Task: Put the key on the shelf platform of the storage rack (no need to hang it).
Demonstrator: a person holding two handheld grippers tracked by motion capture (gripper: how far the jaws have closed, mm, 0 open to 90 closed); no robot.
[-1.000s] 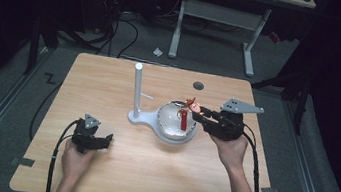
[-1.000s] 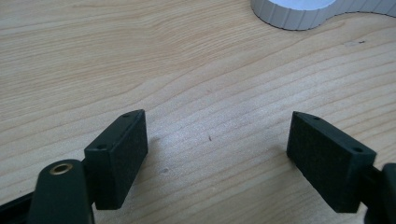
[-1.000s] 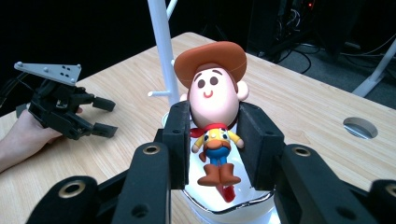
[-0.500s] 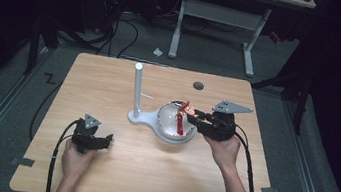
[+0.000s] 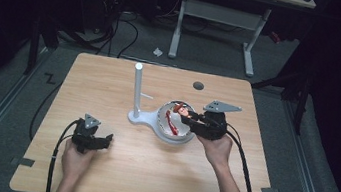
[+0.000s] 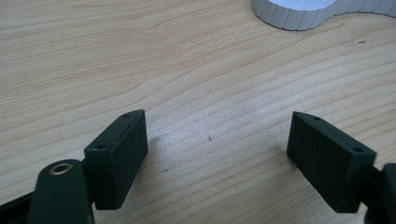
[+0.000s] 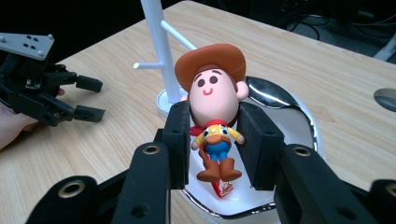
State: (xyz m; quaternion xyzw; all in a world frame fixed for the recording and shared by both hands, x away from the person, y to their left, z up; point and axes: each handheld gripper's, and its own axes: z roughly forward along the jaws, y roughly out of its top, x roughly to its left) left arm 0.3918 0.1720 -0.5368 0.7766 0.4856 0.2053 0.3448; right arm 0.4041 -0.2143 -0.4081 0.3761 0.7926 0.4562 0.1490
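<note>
— Where am I working here?

— A lab or test room, by the look of it. My wooden table (image 5: 110, 82) stands alone on a grey carpeted floor (image 5: 16, 104) with tape marks, and the room around it is kept dark.

— What else says lab to you?

— Black cables (image 5: 117, 28) lie loose across the floor behind the table, and a white-legged desk frame (image 5: 215, 16) stands at the back. In my hands are cabled grippers (image 5: 92, 138) carrying grey tracking plates, which is recording gear, not household stuff.
</note>
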